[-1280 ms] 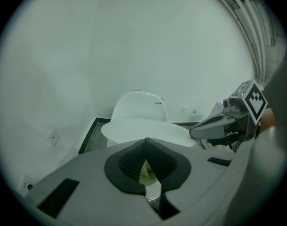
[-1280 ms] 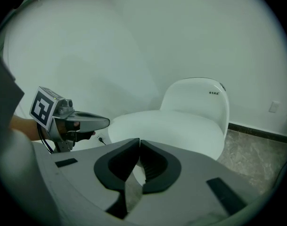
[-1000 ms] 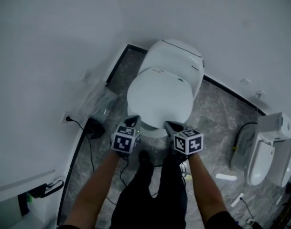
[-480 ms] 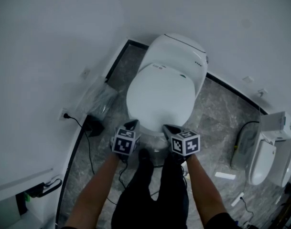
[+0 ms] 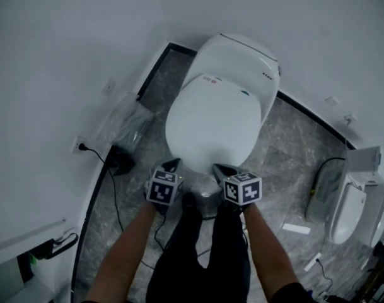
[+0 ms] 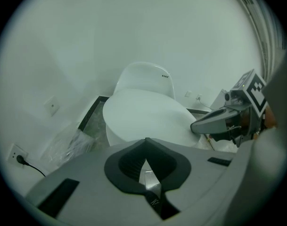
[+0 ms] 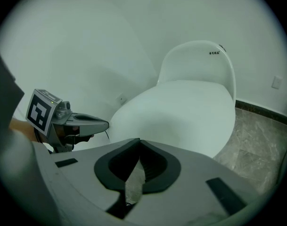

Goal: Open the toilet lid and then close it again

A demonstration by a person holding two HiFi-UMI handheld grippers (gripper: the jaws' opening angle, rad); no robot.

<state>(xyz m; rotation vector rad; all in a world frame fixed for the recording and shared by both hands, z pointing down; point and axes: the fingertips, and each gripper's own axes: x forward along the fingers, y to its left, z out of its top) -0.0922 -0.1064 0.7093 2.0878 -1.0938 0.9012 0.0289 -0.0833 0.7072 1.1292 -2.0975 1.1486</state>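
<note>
The white toilet (image 5: 242,59) stands against the wall with its lid (image 5: 214,122) down flat. My left gripper (image 5: 173,164) and right gripper (image 5: 220,168) hover side by side just in front of the lid's front rim, both pointing down at it. Neither touches the lid. Both are shut with nothing between the jaws. In the left gripper view the shut tips (image 6: 145,142) sit below the lid (image 6: 148,114), and the right gripper (image 6: 200,125) shows at the right. The right gripper view has its own tips (image 7: 138,145) before the lid (image 7: 181,109), with the left gripper (image 7: 102,124) at the left.
A clear plastic bag (image 5: 125,128) and a black adapter (image 5: 120,161) with a cable to a wall socket (image 5: 78,145) lie left of the toilet. A second toilet (image 5: 346,213) stands at the right. White walls close in behind. The person's legs are below the grippers.
Both grippers have sunk a little together toward the lid's front rim. The lid stays down and both grippers stay shut.
</note>
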